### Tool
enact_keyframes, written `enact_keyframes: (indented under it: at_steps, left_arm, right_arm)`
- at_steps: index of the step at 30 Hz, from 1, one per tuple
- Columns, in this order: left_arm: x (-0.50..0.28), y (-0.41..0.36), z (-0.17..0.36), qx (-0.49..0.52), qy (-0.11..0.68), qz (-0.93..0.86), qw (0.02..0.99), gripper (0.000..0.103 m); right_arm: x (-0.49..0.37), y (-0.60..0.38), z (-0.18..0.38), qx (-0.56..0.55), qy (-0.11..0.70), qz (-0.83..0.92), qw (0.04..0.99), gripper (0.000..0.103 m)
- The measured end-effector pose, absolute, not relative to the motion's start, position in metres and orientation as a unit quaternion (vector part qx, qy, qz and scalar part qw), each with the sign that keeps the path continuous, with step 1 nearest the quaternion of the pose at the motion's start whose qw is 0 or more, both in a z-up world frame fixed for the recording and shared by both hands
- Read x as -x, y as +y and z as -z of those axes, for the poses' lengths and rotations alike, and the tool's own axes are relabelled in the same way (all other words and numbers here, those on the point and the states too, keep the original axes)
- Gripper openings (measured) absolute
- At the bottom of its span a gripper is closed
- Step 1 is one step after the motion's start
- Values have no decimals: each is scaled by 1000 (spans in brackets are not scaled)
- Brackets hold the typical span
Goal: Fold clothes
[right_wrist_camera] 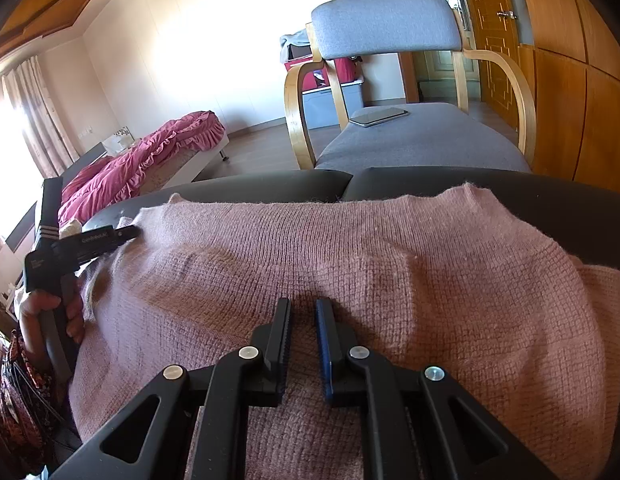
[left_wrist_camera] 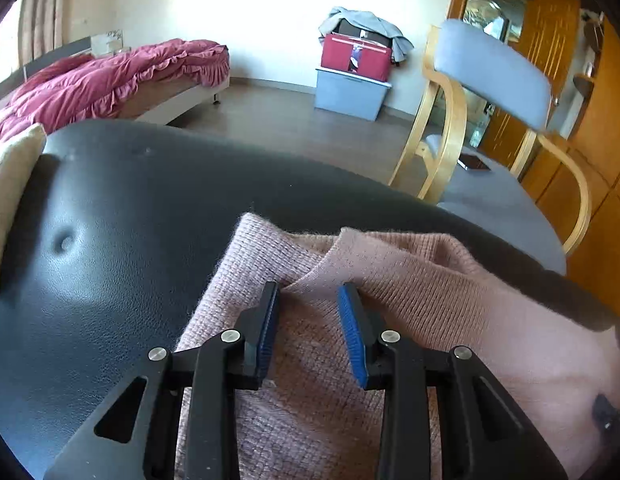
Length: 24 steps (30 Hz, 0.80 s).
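Daylight from left window (right_wrist_camera: 6,140) overexposes wall (left_wrist_camera: 238,8); fisheye-bent edges, dark corners.

The left gripper (left_wrist_camera: 312,290) points forward and slightly down, its jaws parted with a clear gap between the blue pads (left_wrist_camera: 352,332), tips low against what lies beneath. In the right wrist view the same tool shows at the far left, held level, a hand (right_wrist_camera: 50,316) wrapped round its dark grip, fingers curled about the handle and a patterned sleeve (right_wrist_camera: 18,408) below the wrist. The right gripper (right_wrist_camera: 304,304) also points forward and down, its jaws drawn closer, only a narrow gap between them, with nothing seen pinched there. The two grippers stand well apart, left one out to the side.
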<state>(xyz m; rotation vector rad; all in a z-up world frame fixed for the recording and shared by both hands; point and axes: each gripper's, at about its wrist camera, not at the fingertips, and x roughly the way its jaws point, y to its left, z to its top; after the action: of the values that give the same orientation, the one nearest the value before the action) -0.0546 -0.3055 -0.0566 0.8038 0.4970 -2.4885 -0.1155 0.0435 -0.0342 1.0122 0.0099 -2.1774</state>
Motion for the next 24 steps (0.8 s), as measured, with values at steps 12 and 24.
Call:
enact_keyframes:
  at_steps: [12,24]
  left_arm:
    - [24,-228,36,-238,70,954,170,35]
    - [62,-245,67,-360,128,920,89,46]
  right_arm:
    - [110,43,24,-365,5,858,360,13]
    - [127,-48,13,-382,102,843,364,19]
